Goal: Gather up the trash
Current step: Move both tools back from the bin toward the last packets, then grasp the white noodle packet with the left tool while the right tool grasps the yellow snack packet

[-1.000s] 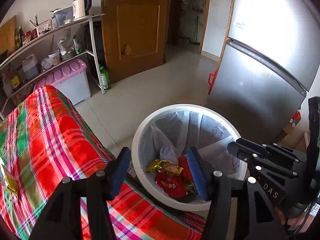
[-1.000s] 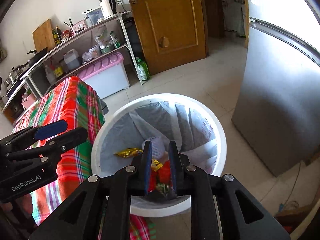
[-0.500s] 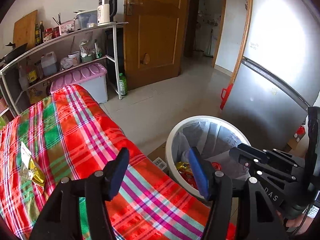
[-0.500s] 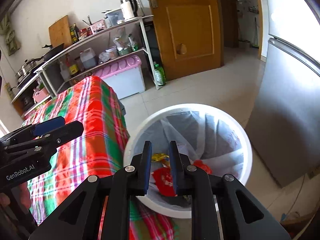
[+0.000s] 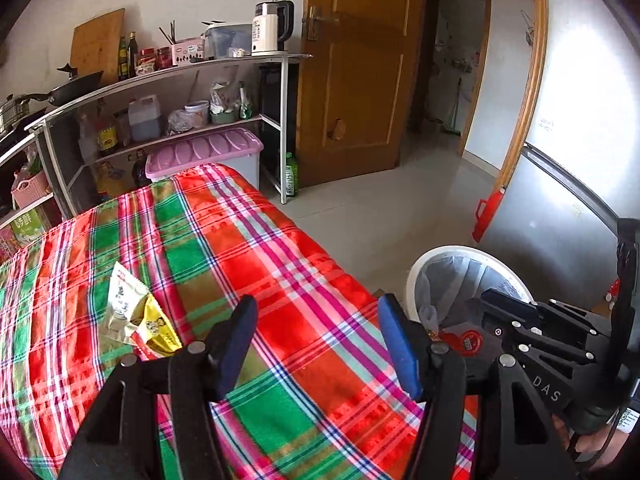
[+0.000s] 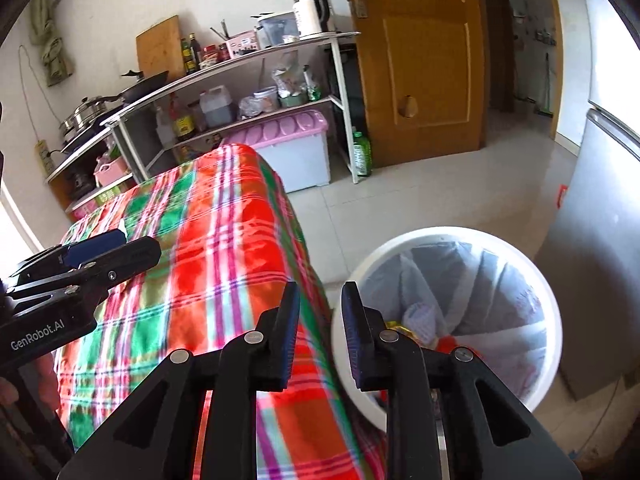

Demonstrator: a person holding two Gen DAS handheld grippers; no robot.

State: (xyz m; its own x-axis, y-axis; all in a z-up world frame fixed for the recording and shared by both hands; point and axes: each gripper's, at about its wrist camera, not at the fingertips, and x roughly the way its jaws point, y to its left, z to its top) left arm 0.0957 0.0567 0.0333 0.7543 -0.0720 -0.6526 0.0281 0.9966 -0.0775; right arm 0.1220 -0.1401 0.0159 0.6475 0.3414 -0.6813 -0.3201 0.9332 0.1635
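Left gripper [image 5: 316, 332]: jaws spread wide, nothing between them, held above the checked tablecloth [image 5: 256, 248]. Right gripper [image 6: 320, 324]: jaws parted by a narrow gap, also empty, poised over the table edge beside the white bin [image 6: 548, 304].

Bin contents: a grey liner holding several wrappers, among them red and gold ones [image 6: 444, 344], low in the bag. This part of the job appears done.

Remaining trash: one crumpled yellow-and-white snack packet [image 5: 138, 316] lying flat on the cloth, just left of the left gripper's fingers and well apart from the bin. No other litter shows on the visible cloth, so the task looks nearly complete; the packet has yet to be picked up and dropped in.
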